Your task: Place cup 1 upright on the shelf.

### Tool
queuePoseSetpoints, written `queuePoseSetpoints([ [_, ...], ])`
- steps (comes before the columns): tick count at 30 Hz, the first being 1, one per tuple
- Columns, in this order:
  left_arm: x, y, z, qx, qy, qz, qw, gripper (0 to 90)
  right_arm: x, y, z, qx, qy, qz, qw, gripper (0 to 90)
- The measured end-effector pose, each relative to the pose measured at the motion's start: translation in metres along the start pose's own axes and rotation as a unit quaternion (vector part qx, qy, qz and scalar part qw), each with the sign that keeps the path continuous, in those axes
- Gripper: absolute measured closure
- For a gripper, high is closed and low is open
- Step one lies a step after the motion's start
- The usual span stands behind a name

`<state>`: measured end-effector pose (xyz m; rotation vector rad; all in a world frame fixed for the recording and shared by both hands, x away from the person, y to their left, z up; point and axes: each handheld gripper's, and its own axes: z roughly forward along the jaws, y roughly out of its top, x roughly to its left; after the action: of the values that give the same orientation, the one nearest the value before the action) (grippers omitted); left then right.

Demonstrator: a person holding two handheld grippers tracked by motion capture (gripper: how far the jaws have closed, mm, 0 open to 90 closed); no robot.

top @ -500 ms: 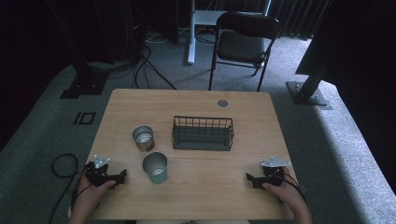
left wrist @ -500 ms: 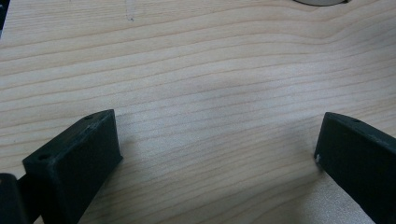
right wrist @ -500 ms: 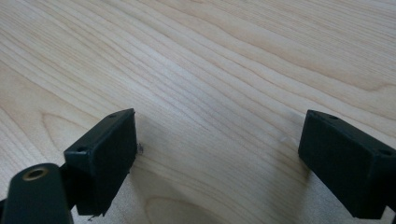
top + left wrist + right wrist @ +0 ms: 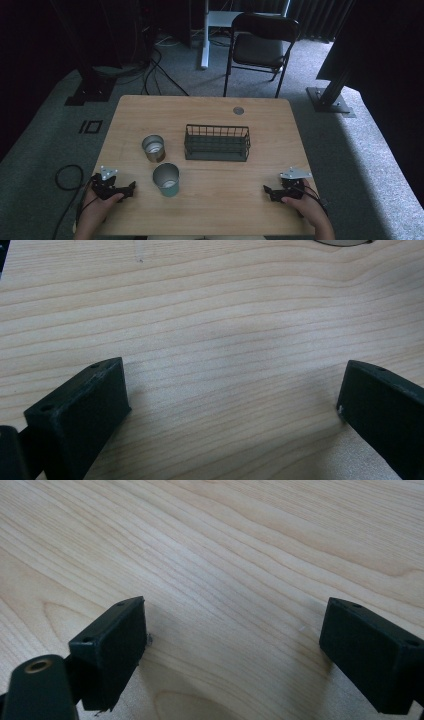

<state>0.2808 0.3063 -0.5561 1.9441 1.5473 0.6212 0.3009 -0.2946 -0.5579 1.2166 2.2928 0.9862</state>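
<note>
Two metal cups stand left of centre on the wooden table (image 4: 210,110): a steel cup (image 4: 153,148) with a brownish side, and a taller teal-tinted cup (image 4: 166,179) nearer me. A dark wire basket (image 4: 217,143) sits mid-table, with nothing visible inside. My left gripper (image 4: 131,188) rests near the front left corner, open, with bare wood (image 4: 230,390) between its jaws. At the front right my right gripper (image 4: 267,190) is open too, jaws wide over bare wood (image 4: 235,625).
A round grommet (image 4: 238,110) is set in the table's far edge. Behind the table stand a black folding chair (image 4: 262,42) and a white desk leg (image 4: 205,45). Cables (image 4: 67,177) lie on the carpet at left.
</note>
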Motion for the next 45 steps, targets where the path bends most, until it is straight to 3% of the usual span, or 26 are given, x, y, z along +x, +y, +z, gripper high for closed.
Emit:
queuePoseSetpoints([
  [10,0.000,0.000,0.000,0.000,-0.001,0.001,1.0000,0.6,0.001,0.000,0.000,-0.002,0.001,0.006,1.0000,11.4],
  [14,0.000,0.000,0.000,0.000,-0.001,0.001,1.0000,0.6,0.003,0.001,-0.001,-0.014,0.016,0.007,0.9997,13.4],
  [27,0.000,0.000,0.000,0.000,-0.001,0.001,1.0000,0.6,0.012,0.014,-0.001,-0.020,0.027,-0.014,0.9993,13.3],
  [45,0.000,0.000,0.000,0.000,0.000,0.001,1.0000,0.6,0.033,0.031,0.009,-0.035,0.070,-0.042,0.9960,12.9],
])
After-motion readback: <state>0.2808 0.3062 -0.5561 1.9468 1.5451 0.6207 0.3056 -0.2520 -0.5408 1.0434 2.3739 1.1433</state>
